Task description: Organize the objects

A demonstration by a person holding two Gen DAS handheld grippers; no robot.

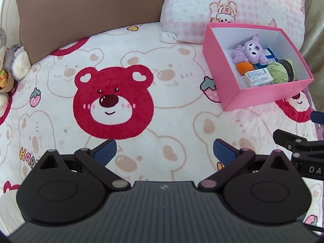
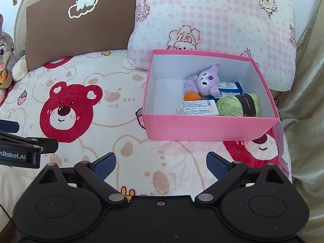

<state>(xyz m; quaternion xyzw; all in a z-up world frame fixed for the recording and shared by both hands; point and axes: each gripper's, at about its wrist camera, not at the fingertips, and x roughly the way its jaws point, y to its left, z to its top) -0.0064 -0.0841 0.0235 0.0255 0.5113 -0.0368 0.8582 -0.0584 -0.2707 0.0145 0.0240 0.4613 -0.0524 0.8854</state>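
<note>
Both the left tongs and the right tongs stand wide apart over the bear-print blanket of the bed, gripping and touching nothing. The pink box sits near the bed's right edge, against the pink checked pillow; in it lie a purple plush toy, an orange ball, a green yarn ball, a white carton and a blue carton. The plush covers part of the blue carton and the ball, the carton labels are too small to read, and a grey plush rabbit is cut off at the bed's left edge.
</note>
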